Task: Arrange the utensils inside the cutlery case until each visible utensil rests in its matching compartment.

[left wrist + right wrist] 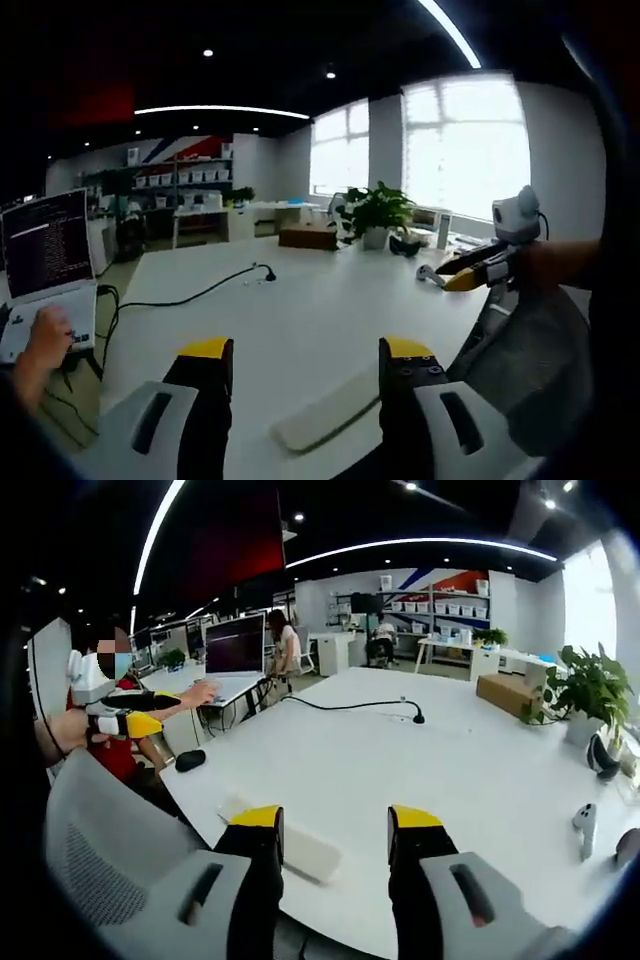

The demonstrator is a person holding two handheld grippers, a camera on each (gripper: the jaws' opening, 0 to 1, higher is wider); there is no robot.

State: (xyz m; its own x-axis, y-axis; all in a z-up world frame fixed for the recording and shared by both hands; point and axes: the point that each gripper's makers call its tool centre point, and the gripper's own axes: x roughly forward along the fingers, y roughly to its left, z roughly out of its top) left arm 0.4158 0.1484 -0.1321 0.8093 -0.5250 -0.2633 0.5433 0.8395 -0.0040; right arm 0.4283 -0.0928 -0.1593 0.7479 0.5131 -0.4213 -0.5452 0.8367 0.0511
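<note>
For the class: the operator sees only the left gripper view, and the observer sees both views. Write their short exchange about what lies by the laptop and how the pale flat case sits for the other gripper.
Operator: Is there anything by the laptop that I am missing?
Observer: Yes. A black mouse lies on the table close to its edge, on the near side of the laptop.
Operator: How does the pale flat case sit for the right gripper?
Observer: The pale flat case lies at the table's near edge, just ahead of the right gripper. It is nearer the left of its two fingers, which stand apart.
</note>
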